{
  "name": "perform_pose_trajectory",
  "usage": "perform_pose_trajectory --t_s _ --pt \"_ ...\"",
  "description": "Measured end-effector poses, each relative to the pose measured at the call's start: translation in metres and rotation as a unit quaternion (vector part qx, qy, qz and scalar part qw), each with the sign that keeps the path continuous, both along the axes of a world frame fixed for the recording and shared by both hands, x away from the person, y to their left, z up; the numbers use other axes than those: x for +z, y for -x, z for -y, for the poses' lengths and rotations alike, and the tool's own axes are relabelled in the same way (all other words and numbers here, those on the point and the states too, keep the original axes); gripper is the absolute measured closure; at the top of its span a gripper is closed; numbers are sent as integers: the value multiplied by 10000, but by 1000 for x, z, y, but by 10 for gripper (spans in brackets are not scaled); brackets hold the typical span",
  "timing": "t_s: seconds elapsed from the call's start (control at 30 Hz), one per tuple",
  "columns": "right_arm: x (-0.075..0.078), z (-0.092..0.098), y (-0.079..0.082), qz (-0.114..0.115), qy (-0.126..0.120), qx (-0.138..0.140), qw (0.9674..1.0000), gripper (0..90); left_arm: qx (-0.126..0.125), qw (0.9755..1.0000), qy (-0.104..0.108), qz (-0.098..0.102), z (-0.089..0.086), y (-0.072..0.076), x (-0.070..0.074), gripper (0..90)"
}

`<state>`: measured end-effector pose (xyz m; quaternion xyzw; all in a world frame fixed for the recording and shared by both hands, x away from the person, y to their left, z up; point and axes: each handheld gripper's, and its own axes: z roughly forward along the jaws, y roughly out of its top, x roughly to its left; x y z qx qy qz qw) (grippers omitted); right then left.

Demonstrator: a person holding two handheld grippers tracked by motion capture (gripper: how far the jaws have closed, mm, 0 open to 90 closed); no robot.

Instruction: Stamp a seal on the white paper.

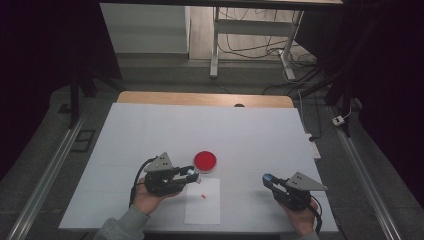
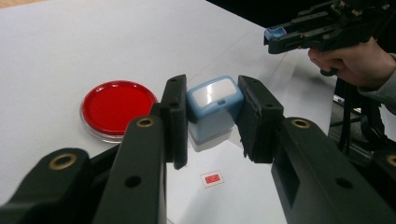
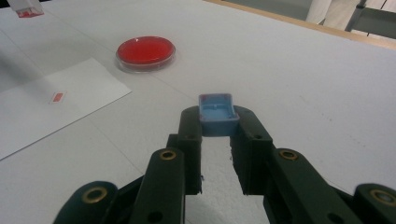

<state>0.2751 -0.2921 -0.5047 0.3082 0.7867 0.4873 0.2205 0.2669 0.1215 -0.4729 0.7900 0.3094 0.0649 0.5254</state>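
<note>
A big white table [image 1: 150, 130] with a wooden edge [image 1: 200, 98] at the back. Behind it stands a grey desk frame [image 1: 215, 45], with cables [image 1: 250, 47] (all tangled) on the floor.

Both grippers are chunky matte black plastic, the left gripper [image 1: 191, 173] and right gripper [image 1: 267, 179] each with a grey three-cornered plate on top and a black cable trailing off the back. Up close the jaws have brass-ringed holes along them (plus plain dark ones) and flat blocky pads. Sleeves look grey-green, knit cuffs.
</note>
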Motion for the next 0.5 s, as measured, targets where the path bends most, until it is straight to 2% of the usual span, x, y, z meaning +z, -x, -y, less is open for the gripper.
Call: perform_pose_trajectory --t_s 0.5 --pt "0 0 0 2 5 9 10000 736 29 10000 4 -25 -2 -1 1 655"
